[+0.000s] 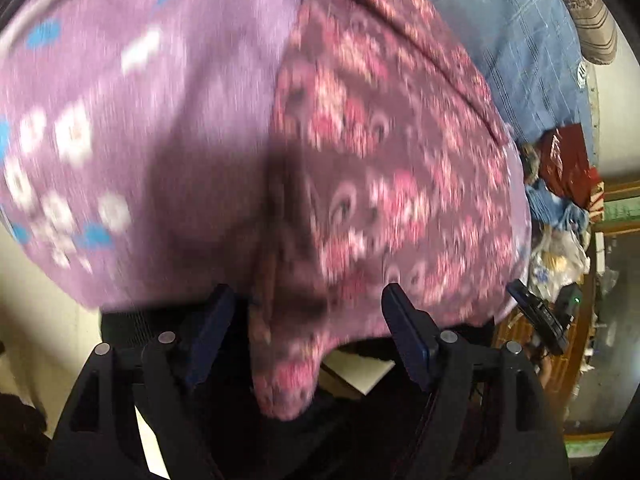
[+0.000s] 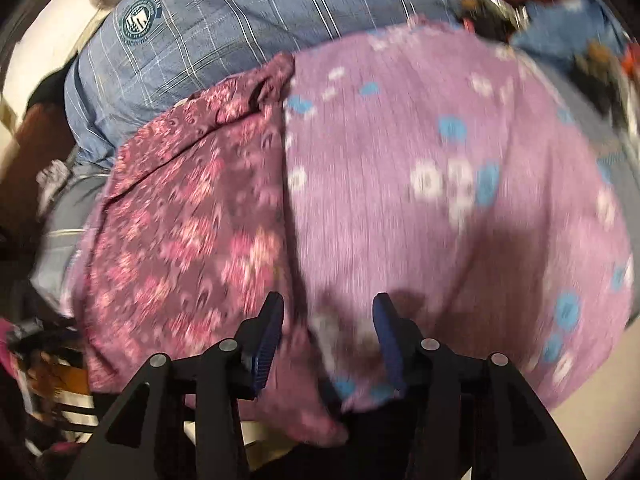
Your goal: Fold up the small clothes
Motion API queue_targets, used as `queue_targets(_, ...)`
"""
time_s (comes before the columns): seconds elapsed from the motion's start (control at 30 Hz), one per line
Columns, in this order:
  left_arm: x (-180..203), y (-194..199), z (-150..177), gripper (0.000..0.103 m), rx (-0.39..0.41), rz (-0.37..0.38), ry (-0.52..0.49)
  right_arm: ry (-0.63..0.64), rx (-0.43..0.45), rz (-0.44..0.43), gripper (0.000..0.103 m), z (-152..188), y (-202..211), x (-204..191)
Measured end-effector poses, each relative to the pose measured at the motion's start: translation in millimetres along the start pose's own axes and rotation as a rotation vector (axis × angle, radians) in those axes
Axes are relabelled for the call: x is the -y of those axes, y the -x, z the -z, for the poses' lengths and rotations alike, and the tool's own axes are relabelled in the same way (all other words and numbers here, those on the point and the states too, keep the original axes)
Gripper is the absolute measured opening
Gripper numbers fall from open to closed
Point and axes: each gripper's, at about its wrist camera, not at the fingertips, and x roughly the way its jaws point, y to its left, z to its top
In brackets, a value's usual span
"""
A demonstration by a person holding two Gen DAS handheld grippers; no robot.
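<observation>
A small purple garment fills both views. One part is lilac with white and blue flowers (image 1: 132, 128) (image 2: 440, 184); the other is darker maroon with a pink floral print (image 1: 392, 184) (image 2: 192, 232). My left gripper (image 1: 308, 316) is open, its fingers wide apart, with a hanging fold of the maroon cloth between them. My right gripper (image 2: 328, 332) is open too, with the cloth's lower edge draped between its fingers. Both views are motion-blurred. What lies under the garment is hidden.
A blue plaid shirt with a round badge (image 2: 224, 20) lies behind the garment; it also shows in the left wrist view (image 1: 516, 40). A pile of clothes and bags (image 1: 560, 200) sits at the right. The other gripper (image 1: 540, 316) shows at the right edge.
</observation>
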Motion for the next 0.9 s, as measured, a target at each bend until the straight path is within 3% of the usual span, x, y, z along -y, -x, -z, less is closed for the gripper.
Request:
queue_targets(0.17, 4.1, -18.9, 17.8, 0.076, -0.074, -0.008, -0.034, 0.061, -0.136, -0.117, 0.051, 26.7, -14.8, -6.0)
queue_targets(0.27, 10.2, -19.4, 22.1, 0.072, -0.056, -0.021, -0.058, 0.143, -0.208, -0.113, 0.051, 47.1, -28.8, -18.4)
queue_targets(0.3, 11.0, -19.0, 22.4, 0.065, -0.057, -0.019, -0.06, 0.174, -0.216, -0.1, 0.051, 50.8, -32.3, -22.8)
queue_targets(0.33, 11.3, -19.9, 21.5, 0.043, -0.064, -0.017, -0.06, 0.204, -0.223, -0.086, 0.045, 53.7, -35.0, -26.4)
queue_targets(0.37, 11.6, -22.7, 21.2, 0.019, -0.078, -0.017, -0.063, 0.227, -0.225, -0.074, 0.024, 55.2, -36.0, -29.4)
queue_targets(0.4, 11.4, -25.4, 21.0, 0.01, -0.089, -0.017, -0.065, 0.248, -0.225, -0.071, 0.009, 56.4, -36.6, -31.3)
queue_targets(0.43, 10.7, -24.0, 21.3, 0.006, -0.093, -0.01, -0.062, 0.254, -0.218, -0.081, 0.005, 56.7, -34.4, -31.9)
queue_targets(0.7, 28.4, 18.5, 17.9, 0.006, 0.021, 0.113, -0.128, 0.19, 0.023, -0.37, 0.005, 37.5, 23.3, -32.8)
queue_targets(0.9, 42.4, 43.7, -8.2, 0.006, 0.124, 0.247, -0.122, 0.125, 0.114, -0.45, 0.005, 9.3, 33.6, -40.7)
